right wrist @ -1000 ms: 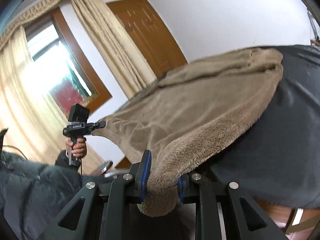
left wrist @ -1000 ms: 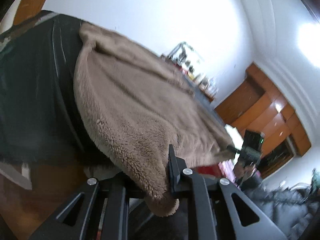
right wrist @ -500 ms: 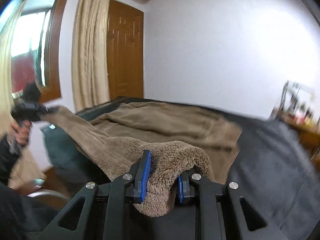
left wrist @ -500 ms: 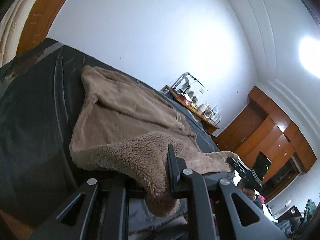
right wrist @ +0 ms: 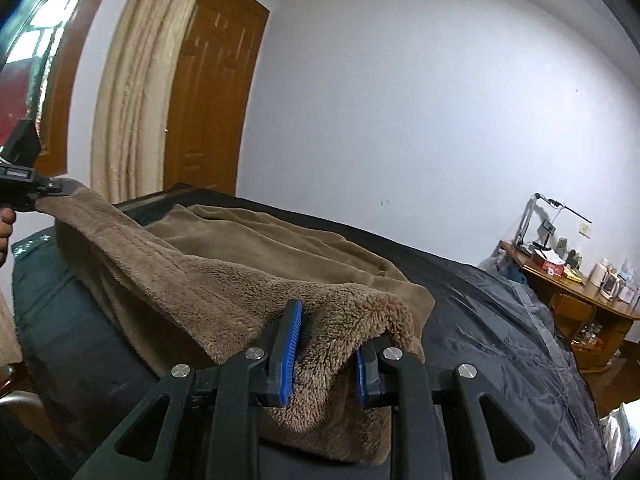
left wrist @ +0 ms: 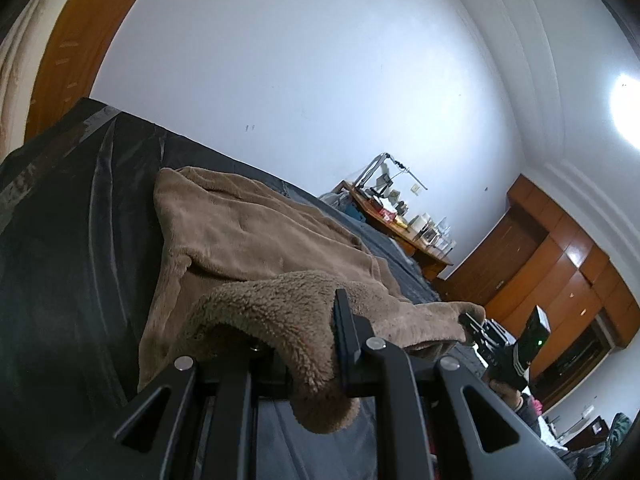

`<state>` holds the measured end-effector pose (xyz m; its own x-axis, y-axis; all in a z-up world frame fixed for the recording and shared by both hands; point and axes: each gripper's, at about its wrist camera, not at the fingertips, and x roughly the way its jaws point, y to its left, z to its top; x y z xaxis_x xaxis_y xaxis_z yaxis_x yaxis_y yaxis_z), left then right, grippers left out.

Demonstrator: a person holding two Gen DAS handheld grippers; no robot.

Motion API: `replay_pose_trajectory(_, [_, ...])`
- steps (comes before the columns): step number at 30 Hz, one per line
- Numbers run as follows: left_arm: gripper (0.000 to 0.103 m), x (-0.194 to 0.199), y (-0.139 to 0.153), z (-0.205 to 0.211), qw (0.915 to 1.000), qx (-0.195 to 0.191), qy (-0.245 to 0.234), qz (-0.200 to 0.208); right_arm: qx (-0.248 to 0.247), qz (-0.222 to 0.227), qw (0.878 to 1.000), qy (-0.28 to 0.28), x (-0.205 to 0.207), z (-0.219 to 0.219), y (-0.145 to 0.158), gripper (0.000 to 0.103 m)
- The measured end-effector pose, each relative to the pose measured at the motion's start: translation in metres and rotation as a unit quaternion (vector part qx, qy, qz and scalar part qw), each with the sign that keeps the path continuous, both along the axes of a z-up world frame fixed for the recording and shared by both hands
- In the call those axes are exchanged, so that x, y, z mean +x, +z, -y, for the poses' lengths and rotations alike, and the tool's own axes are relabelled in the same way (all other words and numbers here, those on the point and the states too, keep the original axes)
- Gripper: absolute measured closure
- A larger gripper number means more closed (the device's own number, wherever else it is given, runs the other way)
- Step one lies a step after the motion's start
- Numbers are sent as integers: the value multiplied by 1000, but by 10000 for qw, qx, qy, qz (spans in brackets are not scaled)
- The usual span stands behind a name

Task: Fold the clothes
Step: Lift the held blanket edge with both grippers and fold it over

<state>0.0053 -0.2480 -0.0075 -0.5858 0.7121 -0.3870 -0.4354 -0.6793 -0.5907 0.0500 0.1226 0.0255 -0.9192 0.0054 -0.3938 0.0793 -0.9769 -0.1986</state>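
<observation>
White walls go all around this bedroom, and a big bed with a dark cover [right wrist: 492,320] fills the low part of both views. Closest in the right wrist view, the right gripper [right wrist: 326,354] is pinched tight on a thick bunch of a fuzzy brown garment [right wrist: 248,264], with the fluffy cloth squeezed between its blue pads [right wrist: 290,350] and a loose bit hanging down below them. Closest in the left wrist view, the left gripper [left wrist: 316,340] is clamped on another corner of the same brown garment [left wrist: 248,236], and a floppy end droops under its black fingers. Both held corners are up off the bed, so the near edge of the garment is lifted while the rest lies flat on the dark cover [left wrist: 72,240] farther away. In the left wrist view, the right gripper [left wrist: 474,322] shows off to the right, held by a hand [left wrist: 506,394]. In the right wrist view, the left gripper [right wrist: 44,190] shows at the far left edge, biting the cloth. Behind the bed stands a wooden desk [right wrist: 576,292] with cups and small things on top. Farther back are a brown door [right wrist: 212,80], a tan curtain [right wrist: 128,80] and tall wooden cupboards [left wrist: 560,264].
</observation>
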Motion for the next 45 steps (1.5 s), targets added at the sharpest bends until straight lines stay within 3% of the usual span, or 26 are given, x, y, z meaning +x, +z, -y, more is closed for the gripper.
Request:
replay_pose_trajectory(10, [85,-58,26,-20,9999,-48,105,-74,-187,-193,9989,-391,-57,-19,28,79])
replay_pose_trajectory(18, [85,-117,53,-28,9993,162,307,-158,-392,-439,9961,-653,-107,-33,59,79])
replay_pose_trajectory(22, [85,-151,53,-34,9991,114,393,-86,-387,-422,9951,-808,-141,-36,62,79])
replay_pose_trajectory(35, [85,-281,-14,-38,9927,279,697,942,-894,349,9900,-1037,-266,-72,31,79])
replay_pose_trajectory(40, [85,-319,-46,-50,9881,194,769,1318,-1008,908,9836,-1192,-315,-79,7,79])
replay_pose_trajectory(45, [85,-335,-79,-62,9839,10,734,1627,-1258,1483,9717,-1342,-338,-95,-32,79])
